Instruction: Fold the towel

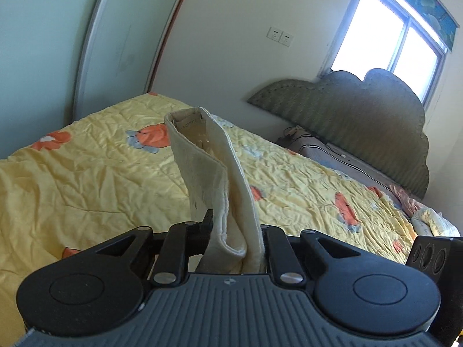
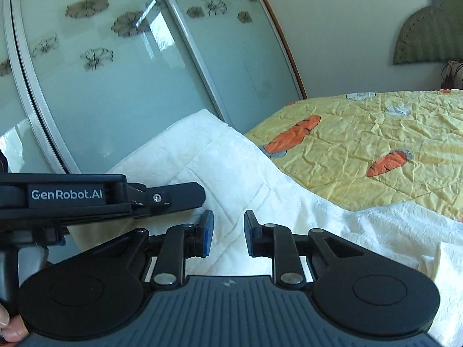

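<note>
A yellow quilt (image 1: 86, 173) with orange carrots covers the bed, below a green headboard (image 1: 361, 121) and beside frosted sliding doors (image 2: 115, 72). The towel (image 2: 231, 173), cream-white, lies draped over the bed's near edge. One end of it rises between the fingers of the left gripper (image 1: 235, 231), which is closed on that doubled strip and holds it upright. The right gripper (image 2: 228, 231) hovers above the towel, its blue-padded fingers (image 2: 207, 231) parted with nothing between them.
</note>
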{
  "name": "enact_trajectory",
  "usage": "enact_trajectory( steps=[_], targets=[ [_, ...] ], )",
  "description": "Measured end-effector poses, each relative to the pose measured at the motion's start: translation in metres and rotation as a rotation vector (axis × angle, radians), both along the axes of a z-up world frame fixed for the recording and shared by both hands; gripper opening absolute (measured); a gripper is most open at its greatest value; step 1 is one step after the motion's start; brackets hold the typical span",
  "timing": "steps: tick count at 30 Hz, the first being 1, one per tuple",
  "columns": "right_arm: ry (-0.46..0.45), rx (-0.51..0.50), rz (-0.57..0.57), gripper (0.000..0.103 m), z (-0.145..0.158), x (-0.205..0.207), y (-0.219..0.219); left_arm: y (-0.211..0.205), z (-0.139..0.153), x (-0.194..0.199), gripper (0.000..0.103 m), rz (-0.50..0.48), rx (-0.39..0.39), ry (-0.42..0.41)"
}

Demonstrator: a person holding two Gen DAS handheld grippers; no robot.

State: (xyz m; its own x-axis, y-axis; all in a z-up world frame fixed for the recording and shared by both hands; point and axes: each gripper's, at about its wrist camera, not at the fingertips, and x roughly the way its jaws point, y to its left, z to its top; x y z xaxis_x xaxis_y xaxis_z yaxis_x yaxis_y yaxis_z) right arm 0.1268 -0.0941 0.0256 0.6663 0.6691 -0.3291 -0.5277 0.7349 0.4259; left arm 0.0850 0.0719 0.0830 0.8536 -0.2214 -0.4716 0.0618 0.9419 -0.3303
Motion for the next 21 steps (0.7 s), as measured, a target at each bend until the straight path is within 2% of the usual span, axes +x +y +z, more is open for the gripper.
enact_trajectory(
  steps=[5,9,16,21],
  targets=[
    [-0.042,0.055,-0.092,0.022,0.011,-0.025,-0.052,-0.058,0.014,-0.014,0.015,-0.101,0.040,-0.075],
    [-0.052,0.048,-0.218,0.022,0.010,-0.039,-0.099,-0.113,0.013,-0.016,0.018,-0.223,0.060,-0.080],
    [0.007,-0.010,-0.413,0.022,-0.012,-0.057,-0.172,-0.205,-0.020,-0.012,0.020,-0.393,0.095,-0.046],
    [0.054,-0.046,-0.510,0.022,-0.035,-0.066,-0.210,-0.251,-0.045,-0.013,0.021,-0.463,0.117,-0.014]
  ],
)
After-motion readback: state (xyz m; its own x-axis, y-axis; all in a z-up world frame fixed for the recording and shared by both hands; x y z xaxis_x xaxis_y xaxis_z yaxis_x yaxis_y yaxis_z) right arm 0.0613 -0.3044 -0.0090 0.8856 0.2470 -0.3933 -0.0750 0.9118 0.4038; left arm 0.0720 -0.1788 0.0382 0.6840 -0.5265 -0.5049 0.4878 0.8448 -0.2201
